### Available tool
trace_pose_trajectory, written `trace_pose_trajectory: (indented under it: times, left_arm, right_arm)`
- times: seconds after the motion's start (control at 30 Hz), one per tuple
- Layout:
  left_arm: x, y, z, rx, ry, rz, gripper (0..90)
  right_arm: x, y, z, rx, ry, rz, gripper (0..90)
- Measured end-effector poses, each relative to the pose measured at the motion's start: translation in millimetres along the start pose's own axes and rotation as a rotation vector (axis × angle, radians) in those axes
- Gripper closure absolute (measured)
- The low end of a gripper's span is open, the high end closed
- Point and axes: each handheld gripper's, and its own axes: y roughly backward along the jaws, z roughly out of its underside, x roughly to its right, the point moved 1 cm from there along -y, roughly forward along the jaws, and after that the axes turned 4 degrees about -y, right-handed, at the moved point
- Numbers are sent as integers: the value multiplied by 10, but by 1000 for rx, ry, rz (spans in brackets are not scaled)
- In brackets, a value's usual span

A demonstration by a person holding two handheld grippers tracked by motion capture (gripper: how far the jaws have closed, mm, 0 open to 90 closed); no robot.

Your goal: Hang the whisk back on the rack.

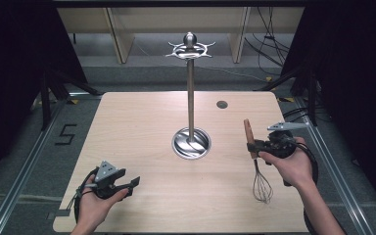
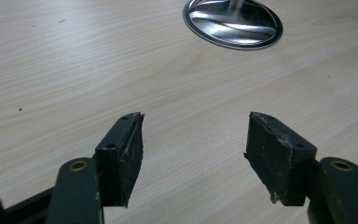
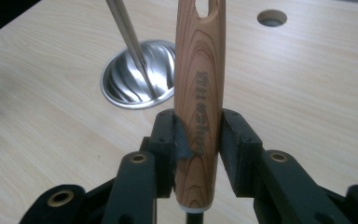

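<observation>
Right gripper (image 3: 196, 135) clamped on wooden handle (image 3: 198, 93) of whisk (image 1: 257, 166), pads pressed against both sides (lettering on the wood between them). Held above right part of table (image 1: 142, 122), handle end up, wire loops (image 1: 263, 186) hanging toward the person. Left gripper (image 2: 193, 154) over near-left table area, jaws spread wide, nothing between. Metal stand (image 1: 191, 98) upright at table centre, round base (image 2: 233, 23) just ahead of left jaws.
</observation>
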Motion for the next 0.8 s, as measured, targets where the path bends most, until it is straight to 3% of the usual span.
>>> trace_pose_trajectory:
  times: [0.07,0.1,0.13,0.17,0.4,0.47,0.5,0.53,0.57,0.6,0.63,0.67,0.73,0.77,0.8]
  left_arm:
    - [-8,-2,0,4,-7,9,356]
    - [-7,-4,2,4,-2,10,356]
    - [-8,-7,3,4,3,10,356]
    - [-11,-3,4,1,-2,4,356]
    - [-12,-4,4,-1,-3,8,356]
    - [-11,-1,3,-1,-3,2,356]
    - [-11,-1,3,-1,-3,2,356]
    - [-11,-2,4,0,-1,3,356]
    - [-12,-2,4,0,-2,3,356]
    - [-13,-2,4,-1,-2,3,356]
    - [-12,-2,4,0,-1,3,356]
    - [-13,-2,4,0,-2,3,356]
    - [-12,-2,4,0,-2,4,356]
    - [-12,-2,4,0,-2,4,355]
    - [-12,-2,4,0,-1,4,356]
  right_arm:
    - [-3,19,-16,18,16,-12,689]
    - [-48,44,-16,13,-27,-9,689]
    - [-48,44,-16,13,-27,-9,689]
    - [-36,55,-37,40,5,-10,690]
    - [-69,124,-107,73,24,-13,690]
    - [-78,125,-148,115,43,-5,690]
    - [-78,125,-148,115,43,-5,690]
    - [-54,152,-177,105,82,4,690]
    - [-59,155,-191,114,88,7,690]
    - [-89,165,-202,100,59,-9,690]
    - [-87,156,-221,126,79,0,690]
    - [-104,172,-234,111,63,-10,690]
    - [-93,180,-269,120,104,-4,690]
    - [-118,187,-298,116,88,-14,690]
    - [-108,189,-314,123,108,-11,690]
